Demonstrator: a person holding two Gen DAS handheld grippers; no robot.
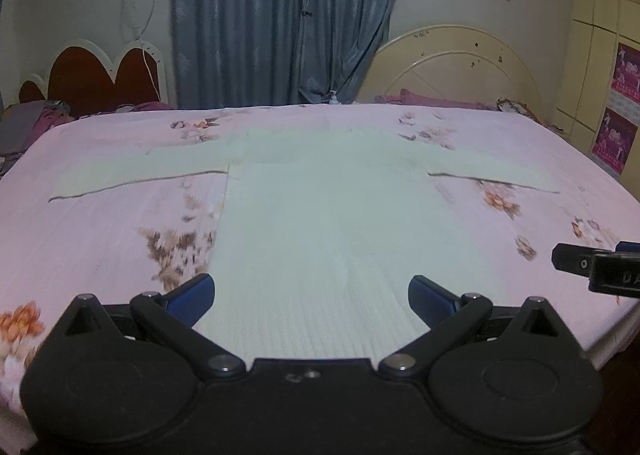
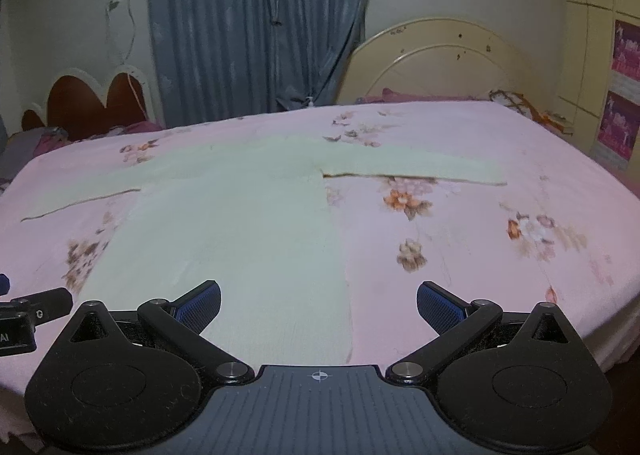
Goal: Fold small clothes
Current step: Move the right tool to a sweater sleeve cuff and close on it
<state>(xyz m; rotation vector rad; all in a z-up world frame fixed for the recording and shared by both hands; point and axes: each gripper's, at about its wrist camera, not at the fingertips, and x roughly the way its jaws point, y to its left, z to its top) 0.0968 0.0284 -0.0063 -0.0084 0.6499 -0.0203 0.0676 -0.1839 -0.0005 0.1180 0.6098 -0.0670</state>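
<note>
A pale green knitted sweater (image 1: 320, 215) lies flat on the pink flowered bedsheet (image 1: 100, 239), hem toward me, both sleeves spread out sideways. My left gripper (image 1: 311, 297) is open just above the hem, its blue pads either side of the sweater's lower body, holding nothing. My right gripper (image 2: 319, 305) is open too, over the sweater's (image 2: 240, 223) right hem corner, with one pad above the cloth and the other above bare sheet. The right gripper's tip (image 1: 592, 265) shows at the right edge of the left wrist view.
A cream headboard (image 1: 456, 67) and a red heart-shaped headboard (image 1: 92, 75) stand behind the bed, with blue curtains (image 1: 280, 15) between them. Crumpled bedding (image 1: 28, 123) lies at the far left. The bed's near right edge (image 2: 600, 335) drops off to dark floor.
</note>
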